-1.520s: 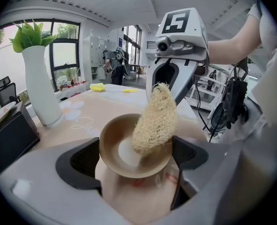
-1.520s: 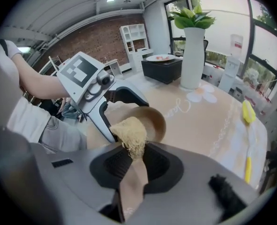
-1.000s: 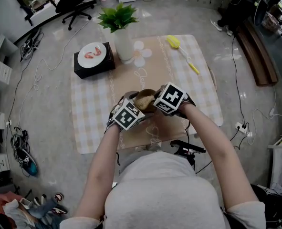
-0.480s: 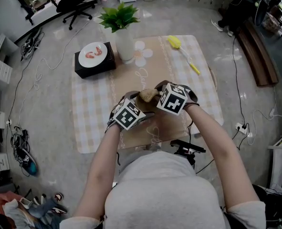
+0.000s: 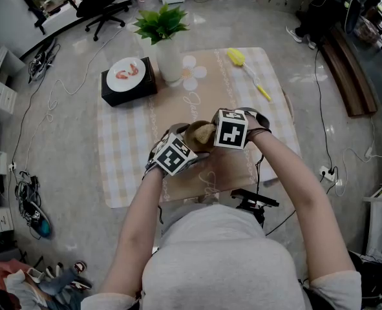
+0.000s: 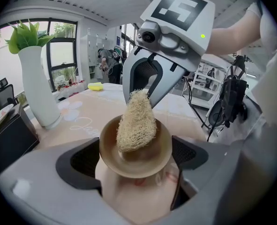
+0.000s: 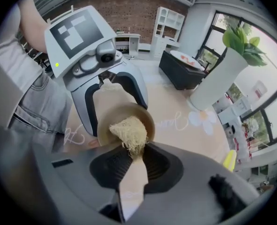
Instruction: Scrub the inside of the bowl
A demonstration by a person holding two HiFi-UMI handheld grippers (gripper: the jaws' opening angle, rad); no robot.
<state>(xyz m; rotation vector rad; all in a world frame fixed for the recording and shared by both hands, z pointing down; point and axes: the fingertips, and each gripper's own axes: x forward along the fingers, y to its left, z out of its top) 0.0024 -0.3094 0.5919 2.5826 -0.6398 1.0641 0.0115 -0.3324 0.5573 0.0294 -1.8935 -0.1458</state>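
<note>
Between left gripper (image 6: 136, 157) jaws: brown bowl (image 6: 145, 163), clamped; right gripper (image 6: 143, 95) holds loofah scrubber (image 6: 136, 123) inside, apparently touching bowl floor.

Tan bowl (image 6: 139, 162), pale straw scrubber (image 6: 136, 122), beige checked tablecloth (image 5: 123, 155), white vase (image 5: 168, 60), yellow brush (image 5: 234, 57)

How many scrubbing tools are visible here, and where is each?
2. A loofah is in the right claw, inside the bowl; a yellow brush lies on the table, near its far right corner. Others may be hidden.
</note>
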